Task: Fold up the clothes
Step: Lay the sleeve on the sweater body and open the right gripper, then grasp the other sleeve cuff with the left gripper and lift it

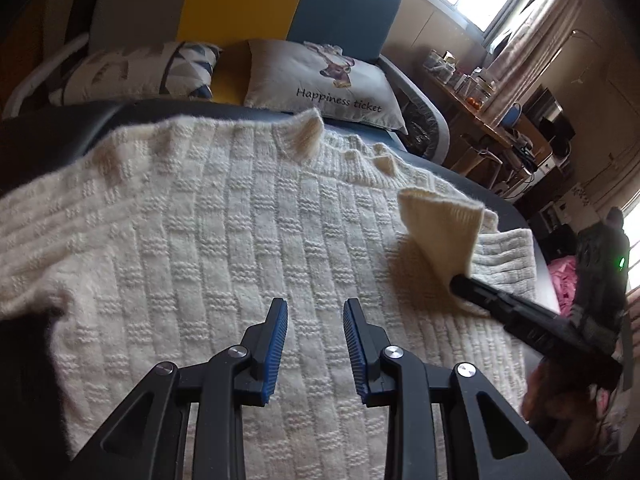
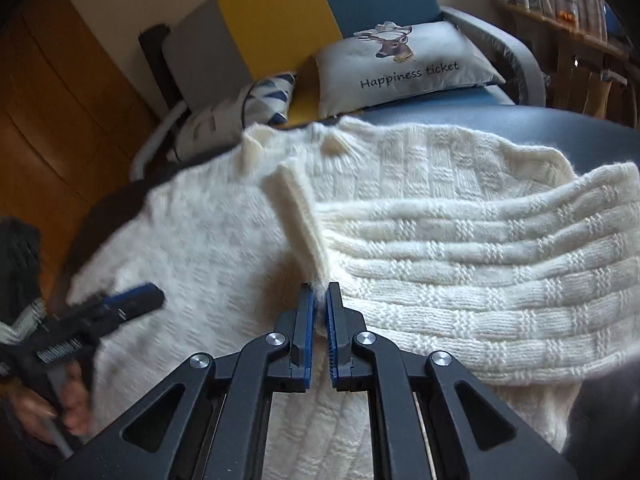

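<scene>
A cream knit sweater (image 1: 224,216) lies spread on a dark blue surface (image 1: 56,132), collar (image 1: 304,132) toward the pillows. My left gripper (image 1: 316,312) hovers over the sweater's body, open, with nothing between its blue pads. My right gripper (image 2: 320,296) is shut on the ribbed cuff (image 2: 300,208) of one sleeve (image 2: 480,264), which is drawn across the sweater body (image 2: 200,240). In the left wrist view the right gripper (image 1: 460,280) comes in from the right with the cuff (image 1: 440,220) standing up from its tip. The right wrist view shows the left gripper (image 2: 136,296) at the left, held by a hand (image 2: 60,404).
A "Happiness ticket" deer pillow (image 1: 332,80) and a triangle-patterned pillow (image 1: 152,68) rest on a blue and yellow chair (image 1: 344,4) behind the surface. A cluttered shelf (image 1: 472,88) and a window stand at right. A person (image 1: 600,252) stands far right near pink cloth (image 1: 564,284).
</scene>
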